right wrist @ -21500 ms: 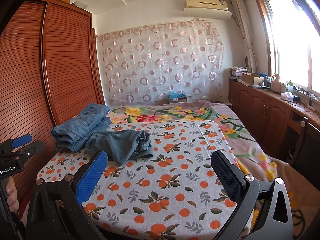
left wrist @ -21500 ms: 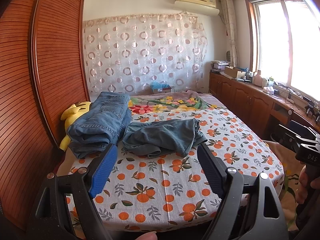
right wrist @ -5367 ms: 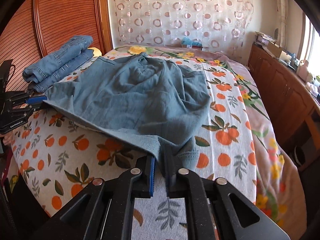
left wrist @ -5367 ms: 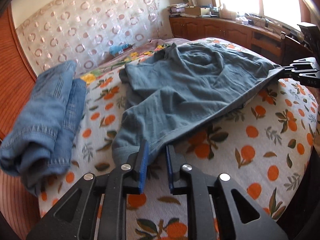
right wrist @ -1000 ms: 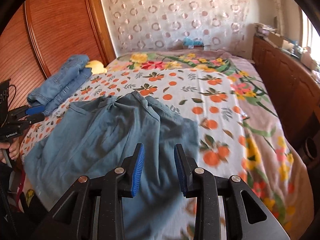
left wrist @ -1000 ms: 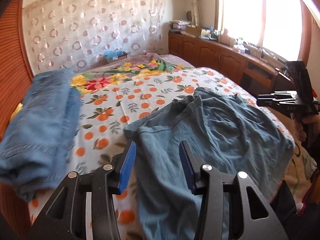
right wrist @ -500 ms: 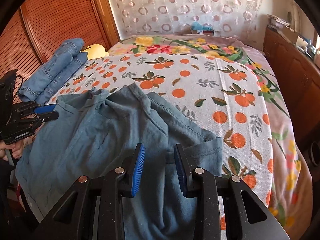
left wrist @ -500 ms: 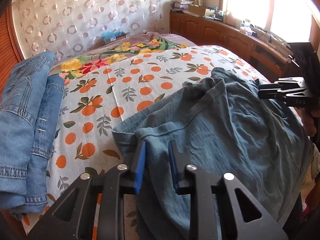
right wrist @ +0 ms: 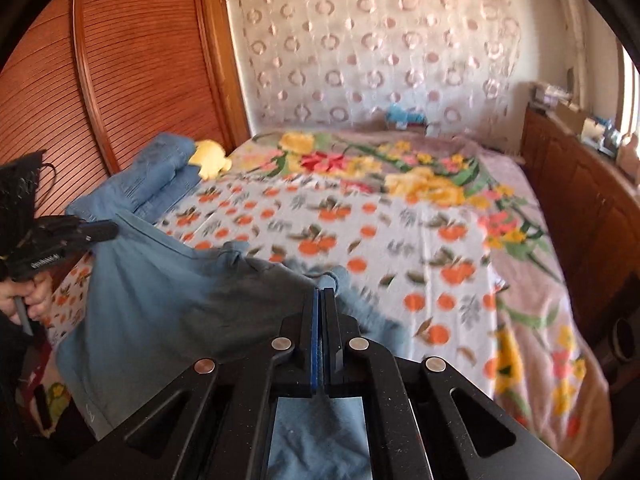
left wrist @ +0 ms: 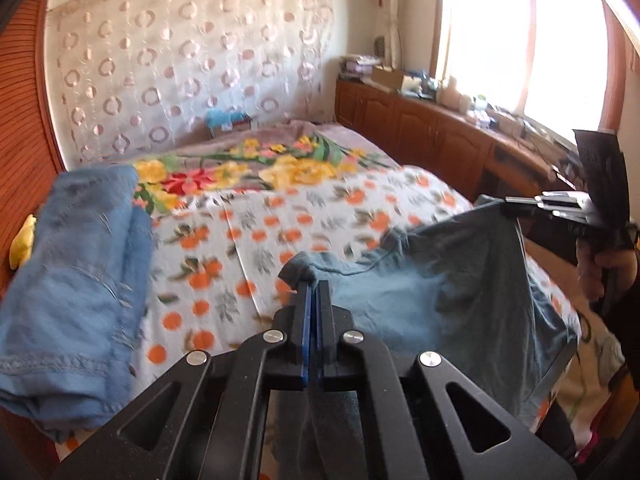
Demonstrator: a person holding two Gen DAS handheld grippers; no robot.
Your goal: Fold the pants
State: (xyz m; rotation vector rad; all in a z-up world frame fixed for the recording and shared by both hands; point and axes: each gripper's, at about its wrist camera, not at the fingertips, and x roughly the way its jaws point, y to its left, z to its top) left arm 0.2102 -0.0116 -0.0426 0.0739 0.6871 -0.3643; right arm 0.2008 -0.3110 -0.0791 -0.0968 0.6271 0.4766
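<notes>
The grey-blue pants [left wrist: 460, 292] hang stretched between my two grippers above the near edge of the bed. My left gripper [left wrist: 314, 285] has its jaws closing tight on a bunched corner of the pants' upper edge, with the cloth pinched between the blue pads. My right gripper [right wrist: 322, 292] is closing the same way on the opposite corner, and cloth shows under its frame. The right gripper [left wrist: 516, 203] also appears in the left wrist view, at the far right, held by a hand. In the right wrist view the left gripper [right wrist: 106, 231] is at the left. The pants [right wrist: 160, 300] sag in the middle.
A pile of folded jeans [left wrist: 80, 280] lies at the bed's left side beside a yellow soft toy [right wrist: 210, 158]. The orange-print sheet [left wrist: 240, 232] covers the bed. Wooden slatted doors [right wrist: 120, 80] stand on the left and low wooden cabinets [left wrist: 420, 132] run along the right.
Both grippers went from open over the flat pants to shut on its upper edge. They then lifted it, and the cloth now hangs off the sheet.
</notes>
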